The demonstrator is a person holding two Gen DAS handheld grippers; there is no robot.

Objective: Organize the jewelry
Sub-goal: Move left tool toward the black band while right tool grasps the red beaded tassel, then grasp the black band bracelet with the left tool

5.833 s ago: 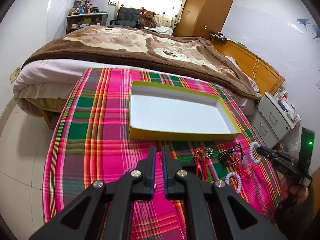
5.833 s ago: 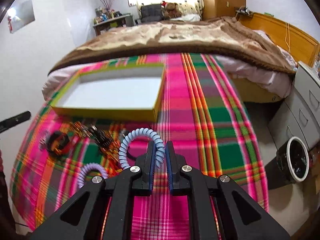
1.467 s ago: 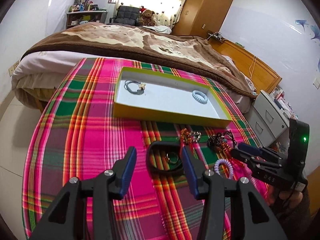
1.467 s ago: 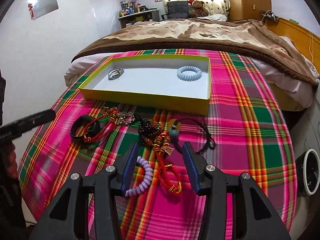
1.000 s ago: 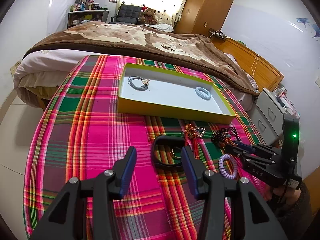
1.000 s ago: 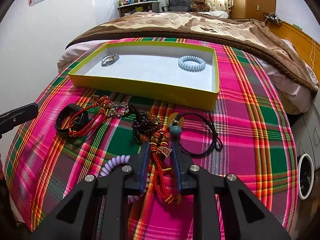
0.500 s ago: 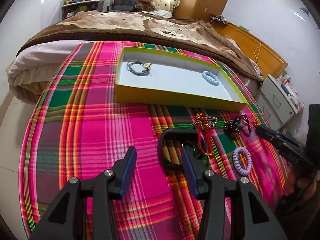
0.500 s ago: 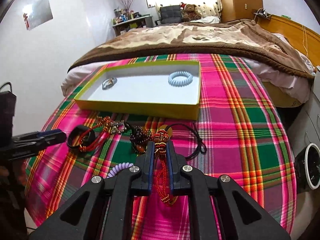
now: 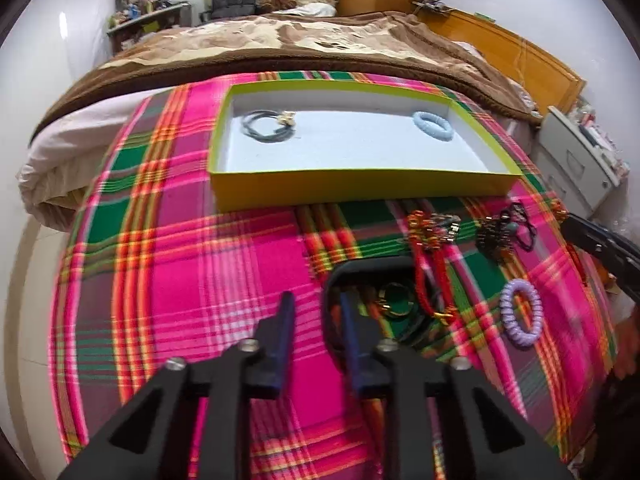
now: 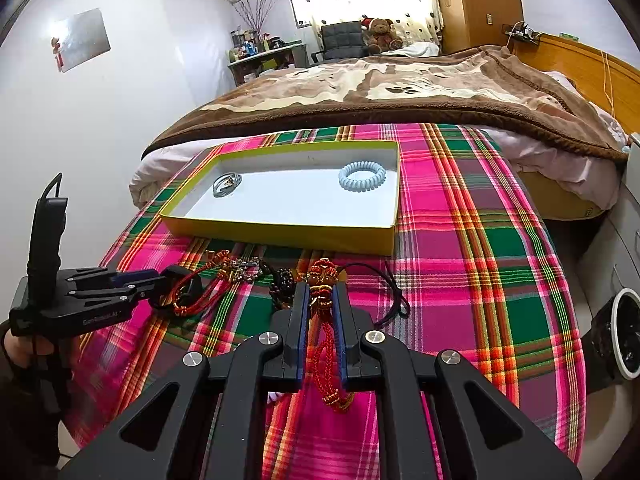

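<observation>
The right gripper has its fingers clamped on the red tassel charm, lifted at six o'clock from the yellow box. The left gripper, fingers part open, straddles the black bangle rim; close squarely before lifting, I'd say.

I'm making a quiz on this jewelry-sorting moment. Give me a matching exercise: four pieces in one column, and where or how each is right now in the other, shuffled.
Column 1:
1. pale blue coil band
2. purple coil band
3. red tassel charm
4. black bangle

Column 2:
A. one side sits between the left claw's open fingers
B. pinched in the right claw
C. lying inside the yellow box
D. lying on the plaid cloth, outside the box

Pairs: 1-C, 2-D, 3-B, 4-A
</observation>
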